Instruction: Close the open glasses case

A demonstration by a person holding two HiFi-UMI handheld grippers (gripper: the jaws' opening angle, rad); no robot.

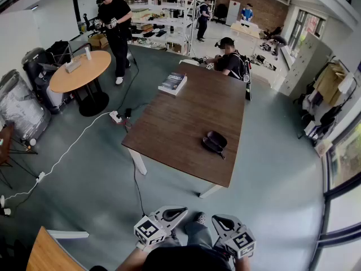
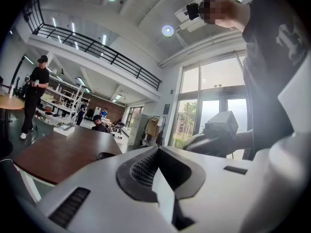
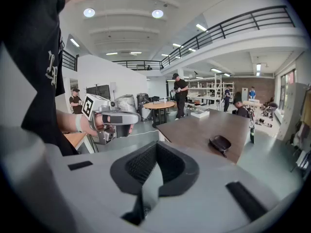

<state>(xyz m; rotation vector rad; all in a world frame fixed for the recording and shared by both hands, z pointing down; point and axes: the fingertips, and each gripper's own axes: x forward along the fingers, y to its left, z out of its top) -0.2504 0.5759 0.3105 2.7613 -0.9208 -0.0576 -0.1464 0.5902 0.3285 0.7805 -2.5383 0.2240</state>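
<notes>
The open dark glasses case (image 1: pixel 215 141) lies on the brown table (image 1: pixel 180 123), close to its near right edge, with the lid laid back. It also shows small in the left gripper view as the case (image 2: pixel 104 155) and in the right gripper view as the case (image 3: pixel 220 142). My left gripper (image 1: pixel 179 212) and right gripper (image 1: pixel 217 221) are held close to my body at the bottom of the head view, well short of the table. The left gripper (image 2: pixel 158 150) and the right gripper (image 3: pixel 156 147) each have their jaws together with nothing between them.
A book (image 1: pixel 173 82) rests on the table's far left end, and a person (image 1: pixel 230 61) sits at the far end. A round table (image 1: pixel 79 72) and a standing person (image 1: pixel 115 21) are at left. A white cable with a power strip (image 1: pixel 115 116) crosses the floor. A wooden tabletop corner (image 1: pixel 48 256) is at bottom left.
</notes>
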